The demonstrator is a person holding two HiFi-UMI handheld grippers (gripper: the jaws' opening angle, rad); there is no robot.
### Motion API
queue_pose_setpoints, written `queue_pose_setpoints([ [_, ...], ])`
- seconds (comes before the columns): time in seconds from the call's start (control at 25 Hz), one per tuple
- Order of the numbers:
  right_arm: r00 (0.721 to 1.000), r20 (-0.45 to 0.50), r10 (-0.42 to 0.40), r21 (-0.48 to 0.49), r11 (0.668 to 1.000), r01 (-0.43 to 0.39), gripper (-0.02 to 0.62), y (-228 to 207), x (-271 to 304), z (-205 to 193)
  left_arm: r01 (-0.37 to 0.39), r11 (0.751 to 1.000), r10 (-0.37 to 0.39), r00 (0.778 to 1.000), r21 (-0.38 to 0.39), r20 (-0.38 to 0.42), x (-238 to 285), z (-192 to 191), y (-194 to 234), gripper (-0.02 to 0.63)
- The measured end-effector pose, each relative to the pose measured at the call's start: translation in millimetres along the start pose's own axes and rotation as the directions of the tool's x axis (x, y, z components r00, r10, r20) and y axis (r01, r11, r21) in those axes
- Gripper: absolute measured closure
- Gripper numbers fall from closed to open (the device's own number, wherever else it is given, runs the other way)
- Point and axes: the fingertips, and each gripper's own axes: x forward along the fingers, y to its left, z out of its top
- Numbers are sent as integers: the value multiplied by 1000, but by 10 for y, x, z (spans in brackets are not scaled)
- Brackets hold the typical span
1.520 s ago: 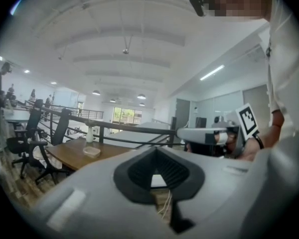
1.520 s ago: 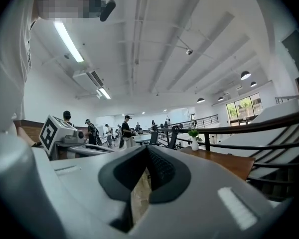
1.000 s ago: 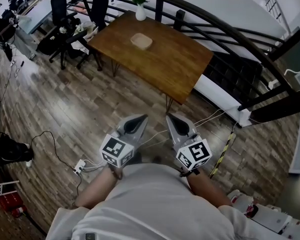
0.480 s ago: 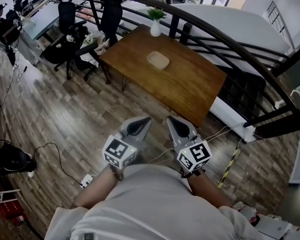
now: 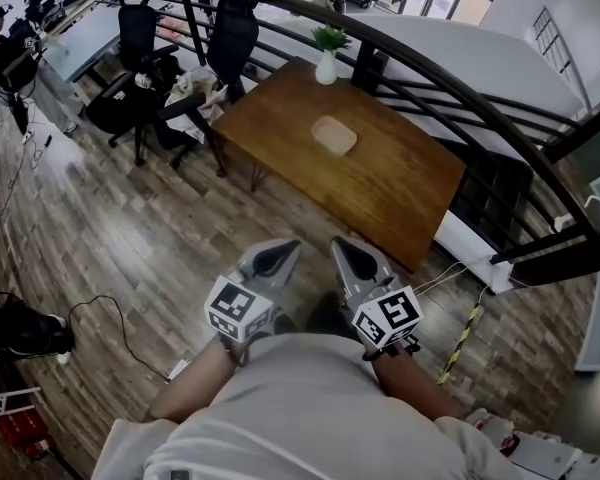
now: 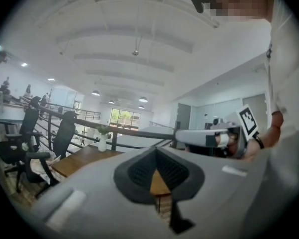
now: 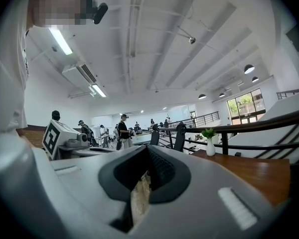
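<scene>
Brown rectangular wooden table [image 5: 390,183]: stands ahead of both grippers, well apart from them.
The grey left gripper [image 5: 278,252] and grey right gripper [image 5: 342,248] are held side by side close to the person's body, above the wood-plank floor [image 5: 130,228]. Each has its jaws drawn together on nothing. A shallow beige tray [image 5: 335,135] lies near the table's middle. A white vase with a green plant [image 5: 327,66] stands at its far edge, beside the black railing [image 5: 430,63].
</scene>
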Motion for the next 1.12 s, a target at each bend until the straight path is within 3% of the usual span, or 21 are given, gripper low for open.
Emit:
queue_pose_setpoints([
  [0.24, 999, -10, 53, -6, 999, -53, 589, 87, 398, 15, -40, 999, 40, 999, -10, 3, -89, 57, 342, 602],
  [0.56, 995, -10, 94, -10, 995, -95, 589, -234, 929, 88, -74, 997, 73, 997, -15, -10, 217, 38, 836, 602],
  [0.76, 995, -10, 96, -15, 995, -96, 589, -749, 1244, 197, -61, 998, 61, 998, -4, -9, 768, 142, 1161, 603],
  [1.12, 998, 7, 69, -30, 997, -68, 589, -2145, 1656, 550, -16, 1000, 17, 1000, 23, -5, 2149, 558, 1611, 602],
])
